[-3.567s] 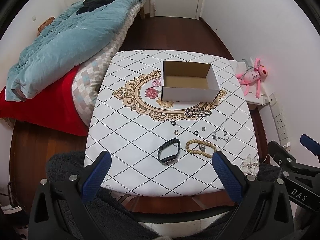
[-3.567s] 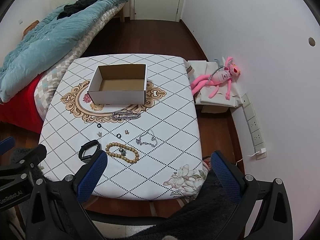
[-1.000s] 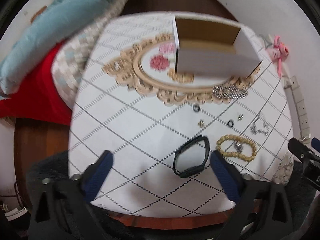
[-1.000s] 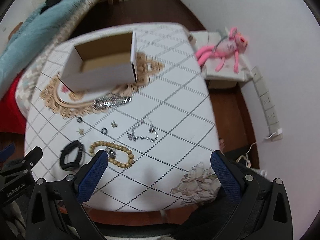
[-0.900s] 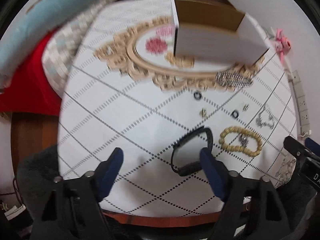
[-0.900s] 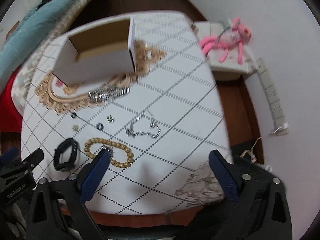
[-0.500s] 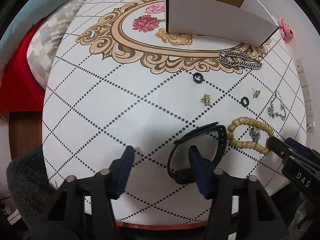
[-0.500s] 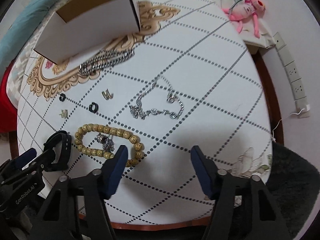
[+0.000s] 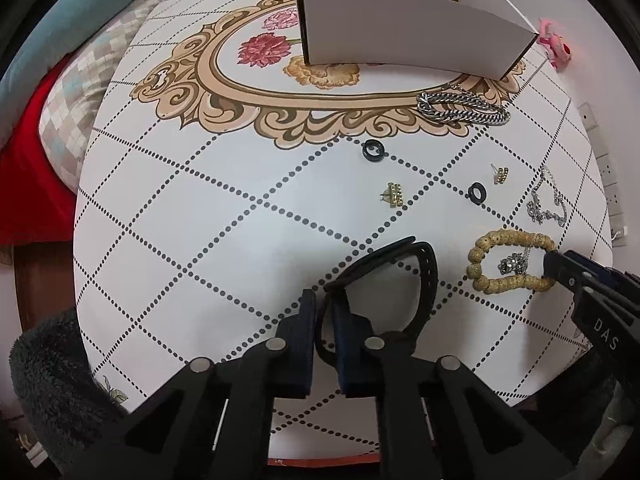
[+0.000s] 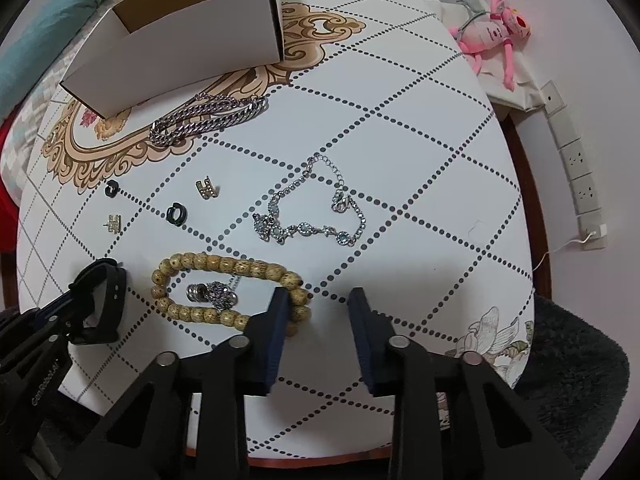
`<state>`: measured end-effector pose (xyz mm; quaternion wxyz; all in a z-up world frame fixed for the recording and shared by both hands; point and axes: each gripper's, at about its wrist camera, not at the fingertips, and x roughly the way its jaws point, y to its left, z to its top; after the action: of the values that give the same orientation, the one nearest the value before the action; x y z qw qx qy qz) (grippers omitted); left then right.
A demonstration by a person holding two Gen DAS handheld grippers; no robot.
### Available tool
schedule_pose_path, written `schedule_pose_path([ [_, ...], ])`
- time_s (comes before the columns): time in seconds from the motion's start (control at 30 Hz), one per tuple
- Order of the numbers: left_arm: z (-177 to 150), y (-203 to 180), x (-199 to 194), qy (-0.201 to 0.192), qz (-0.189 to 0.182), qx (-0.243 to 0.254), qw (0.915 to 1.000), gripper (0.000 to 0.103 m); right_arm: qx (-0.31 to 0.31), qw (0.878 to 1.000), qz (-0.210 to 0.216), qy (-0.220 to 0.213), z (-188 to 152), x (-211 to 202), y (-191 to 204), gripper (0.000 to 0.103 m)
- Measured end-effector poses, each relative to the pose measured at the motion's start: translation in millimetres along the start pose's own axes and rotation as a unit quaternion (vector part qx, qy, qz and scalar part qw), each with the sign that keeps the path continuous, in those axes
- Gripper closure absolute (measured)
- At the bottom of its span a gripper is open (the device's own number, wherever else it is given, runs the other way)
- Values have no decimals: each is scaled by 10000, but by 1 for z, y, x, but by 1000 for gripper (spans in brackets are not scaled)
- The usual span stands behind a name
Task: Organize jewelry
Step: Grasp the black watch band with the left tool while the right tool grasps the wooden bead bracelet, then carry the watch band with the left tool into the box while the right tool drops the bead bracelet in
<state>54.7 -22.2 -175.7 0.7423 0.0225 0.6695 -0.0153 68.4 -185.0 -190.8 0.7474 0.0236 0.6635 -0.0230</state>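
The black wristband (image 9: 404,280) lies at the desk's (image 9: 180,208) near edge, light and springy, best pinched across its strap. The left tongs (image 9: 322,322) are nearly closed on that strap. The right tongs (image 10: 316,300) stand half open, one finger touching the bead bracelet (image 10: 224,266).

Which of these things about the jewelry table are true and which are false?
1. The left hand-held gripper is pinching the black wristband. True.
2. The wooden bead bracelet is inside the cardboard box. False: it lies on the table.
3. The right hand-held gripper is open. True.
4. The thick silver chain hangs off the table edge. False: it lies just in front of the box.
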Motion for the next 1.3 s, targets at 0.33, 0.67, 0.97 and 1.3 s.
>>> schedule_pose_path([
  [0.33, -1, 3, -26, -195, -260, -133, 9994, 100, 83, 9985, 521, -147, -1, -25, 16, 93],
  [0.67, 18, 10, -78, -628, -551, -264, 9962, 100, 30, 9889, 1394, -507, 16, -78, 13, 94],
  [0.97, 94, 17, -120, -1194, -806, -296, 9891, 100, -268, 9747, 1865, -1206, 81, -152, 17, 94],
  [1.3, 185, 23, -94, -961, -877, -294, 9911, 100, -640, 9760, 1739, -1148, 190, -148, 50, 94],
])
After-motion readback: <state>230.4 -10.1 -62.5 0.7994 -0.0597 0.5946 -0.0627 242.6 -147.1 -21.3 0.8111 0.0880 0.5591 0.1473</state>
